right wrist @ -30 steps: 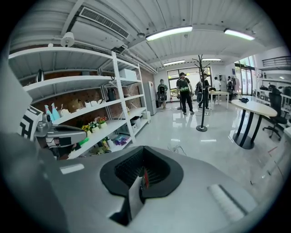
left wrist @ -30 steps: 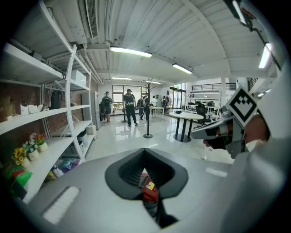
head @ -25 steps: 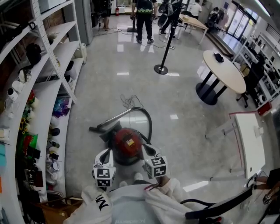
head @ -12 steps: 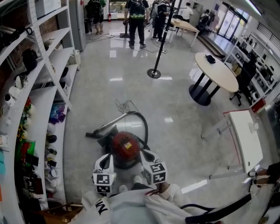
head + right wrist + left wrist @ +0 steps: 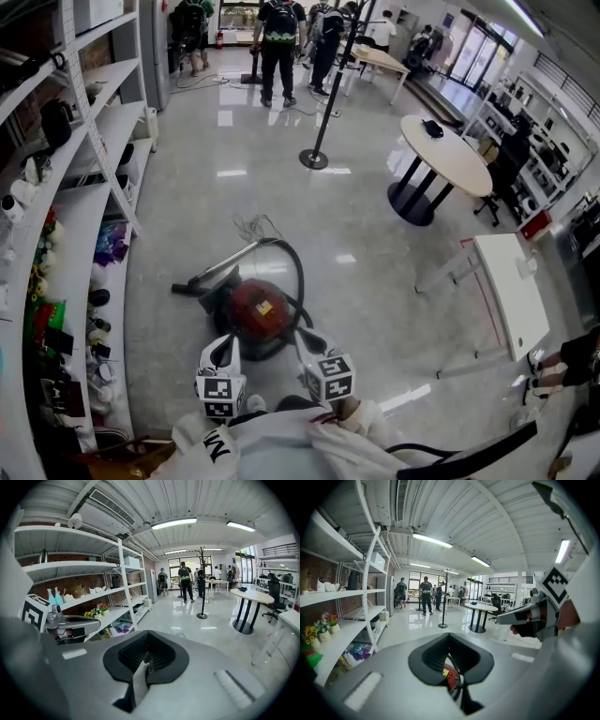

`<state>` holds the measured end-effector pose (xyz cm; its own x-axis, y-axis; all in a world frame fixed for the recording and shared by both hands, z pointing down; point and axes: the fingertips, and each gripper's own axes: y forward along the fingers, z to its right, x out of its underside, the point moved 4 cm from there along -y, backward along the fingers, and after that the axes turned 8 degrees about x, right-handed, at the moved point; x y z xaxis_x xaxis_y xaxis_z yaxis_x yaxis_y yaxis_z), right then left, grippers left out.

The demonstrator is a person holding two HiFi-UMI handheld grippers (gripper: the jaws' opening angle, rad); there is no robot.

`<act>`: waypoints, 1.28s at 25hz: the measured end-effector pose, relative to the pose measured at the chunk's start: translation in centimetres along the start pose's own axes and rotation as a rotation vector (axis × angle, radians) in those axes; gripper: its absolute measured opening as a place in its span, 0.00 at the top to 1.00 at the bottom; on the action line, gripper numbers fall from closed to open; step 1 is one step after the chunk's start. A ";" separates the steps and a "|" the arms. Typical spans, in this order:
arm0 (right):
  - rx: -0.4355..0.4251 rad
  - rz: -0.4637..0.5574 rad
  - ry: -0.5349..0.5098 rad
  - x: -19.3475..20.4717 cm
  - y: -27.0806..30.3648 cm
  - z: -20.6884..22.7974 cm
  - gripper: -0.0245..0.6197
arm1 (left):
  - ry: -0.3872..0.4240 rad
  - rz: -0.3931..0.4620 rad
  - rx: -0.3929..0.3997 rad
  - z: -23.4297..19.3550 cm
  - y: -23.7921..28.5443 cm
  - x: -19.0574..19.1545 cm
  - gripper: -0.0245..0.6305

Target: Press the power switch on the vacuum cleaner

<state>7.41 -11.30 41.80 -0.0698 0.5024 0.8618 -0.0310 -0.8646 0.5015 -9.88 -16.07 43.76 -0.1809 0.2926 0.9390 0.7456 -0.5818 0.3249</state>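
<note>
Pressing together tip to tip and gripping nothing: jaws of left gripper (image 5: 225, 339) and of right gripper (image 5: 308, 337) alike. Held at 6 o'clock of the red canister vacuum cleaner (image 5: 257, 314), close by its near edge; contact not discernible. Glimpsed through the slit below the left jaws, a sliver of red body. Lying on glossy floor (image 5: 375, 216), with black hose (image 5: 298, 272) arching toward 12 o'clock and wand (image 5: 214, 274) at 10 o'clock. Flanked at 9 o'clock by white shelving (image 5: 84, 216).

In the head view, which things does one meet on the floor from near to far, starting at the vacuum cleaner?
Red round vacuum cleaner → thin tangled cable → black round stanchion base → standing person in dark clothes.
</note>
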 end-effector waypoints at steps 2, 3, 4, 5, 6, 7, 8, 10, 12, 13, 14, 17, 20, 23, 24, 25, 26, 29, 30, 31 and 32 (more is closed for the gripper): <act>0.002 -0.005 0.001 0.2 0.1 -0.1 0.96 | 0.004 0.000 0.002 -0.1 -0.1 0.0 0.96; 0.001 -0.009 0.003 0.4 0.1 -0.2 0.96 | 0.007 -0.002 0.003 -0.1 -0.1 0.2 0.96; -0.002 -0.014 0.004 0.6 0.3 -0.3 0.96 | 0.009 -0.004 0.002 -0.2 -0.2 0.3 0.96; -0.006 -0.017 0.005 0.8 0.4 -0.5 0.96 | 0.010 -0.007 0.002 -0.2 -0.2 0.4 0.96; -0.012 -0.019 0.006 1.0 0.4 -0.6 0.96 | 0.009 -0.012 0.002 -0.1 -0.3 0.4 0.96; -0.017 -0.022 0.007 1.2 0.2 -0.7 0.96 | 0.008 -0.017 0.002 0.1 -0.5 0.5 0.96; -0.022 -0.023 0.009 1.3 0.1 -0.8 0.96 | 0.011 -0.021 0.002 0.3 -0.6 0.6 0.96; -0.030 -0.017 0.007 1.2 -0.2 -0.6 0.96 | 0.022 -0.022 0.001 0.7 -0.6 0.5 0.96; -0.041 -0.006 0.004 1.0 -0.3 -0.4 0.96 | 0.034 -0.022 -0.009 0.8 -0.6 0.2 0.96; -0.045 0.000 0.002 0.9 -0.3 -0.3 0.96 | 0.039 -0.019 -0.016 0.9 -0.6 0.2 0.96; -0.048 0.005 0.002 0.9 -0.5 -0.2 0.96 | 0.041 -0.017 -0.022 1.0 -0.6 0.2 0.96; -0.051 0.016 0.006 1.2 -1.2 0.3 0.96 | 0.043 -0.020 -0.030 1.9 -0.8 0.4 0.96; -0.056 0.023 0.010 1.7 -2.4 1.1 0.96 | 0.053 -0.016 -0.040 3.3 -1.1 0.2 0.96; -0.058 0.042 0.010 1.7 -3.8 2.0 0.96 | 0.062 -0.010 -0.040 5.1 -1.4 -0.1 0.96; -0.057 0.048 0.011 1.7 -4.3 2.2 0.96 | 0.064 -0.010 -0.038 5.6 -1.6 -0.2 0.96; -0.057 0.053 0.013 1.9 -4.7 2.4 0.96 | 0.066 -0.010 -0.037 6.1 -1.8 -0.2 0.96; -0.057 0.056 0.016 2.1 -5.2 2.6 0.96 | 0.067 -0.010 -0.037 6.6 -1.9 -0.1 0.96; -0.056 0.054 0.024 3.3 -6.6 3.1 0.96 | 0.072 -0.011 -0.040 8.0 -2.5 0.2 0.96; -0.055 0.054 0.026 3.7 -7.0 3.3 0.96 | 0.075 -0.011 -0.038 8.5 -2.6 0.4 0.96; -0.054 0.055 0.027 4.0 -7.4 3.5 0.96 | 0.078 -0.011 -0.035 9.0 -2.8 0.5 0.96; -0.054 0.057 0.029 4.3 -7.8 3.6 0.96 | 0.080 -0.012 -0.032 9.6 -2.9 0.6 0.96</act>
<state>10.96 -2.38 41.84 -0.1021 0.4523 0.8860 -0.0800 -0.8915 0.4459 -6.05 -6.92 42.29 -0.2414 0.2384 0.9407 0.7222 -0.6033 0.3383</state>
